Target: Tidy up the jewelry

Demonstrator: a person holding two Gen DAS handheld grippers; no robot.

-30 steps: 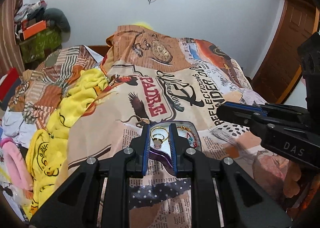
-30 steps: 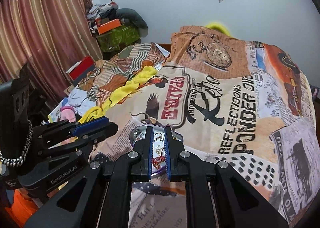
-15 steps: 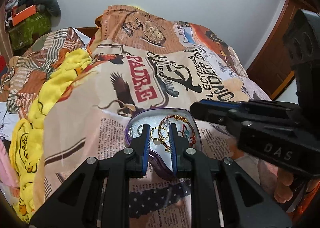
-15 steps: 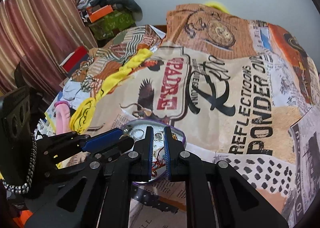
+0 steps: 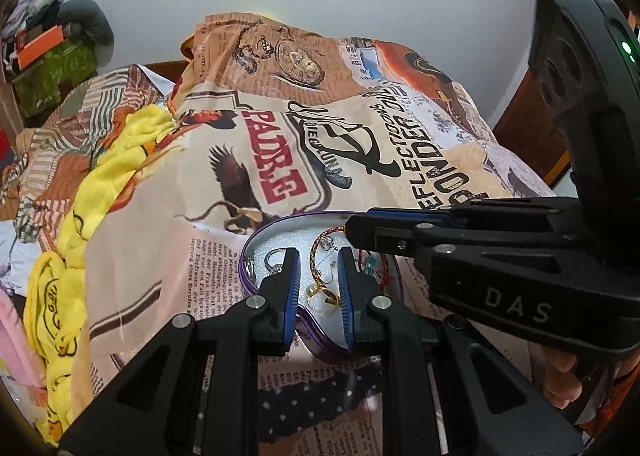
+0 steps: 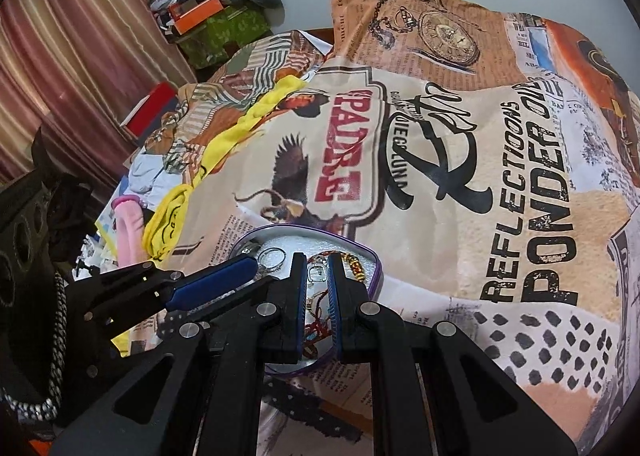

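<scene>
A heart-shaped purple-rimmed tin (image 5: pixel 256 240) lined with white foam lies on the printed bedspread; it also shows in the right wrist view (image 6: pixel 370 254). In it lie a gold ring (image 5: pixel 322 292), a braided orange bracelet (image 5: pixel 316 252), a silver ring (image 5: pixel 274 256) and a red beaded cord (image 5: pixel 374 268). My left gripper (image 5: pixel 318 256) hovers low over the tin, jaws slightly apart around the gold ring, gripping nothing. My right gripper (image 6: pixel 317 262) is over the same tin, jaws narrowly apart, empty. A silver ring (image 6: pixel 272 256) and gold chain (image 6: pixel 354 264) show beside it.
The bedspread (image 5: pixel 360 136) covers the bed. A yellow towel (image 5: pixel 92 192) and striped cloth (image 5: pixel 72 124) lie at the left. Boxes and clothes (image 6: pixel 208 24) are stacked by the curtain (image 6: pixel 60 56). A wooden door (image 5: pixel 532 132) is at the right.
Both grippers have come down and forward over the tin. The gold ring that sat between the left jaws now lies in the tin, and those jaws have widened.
</scene>
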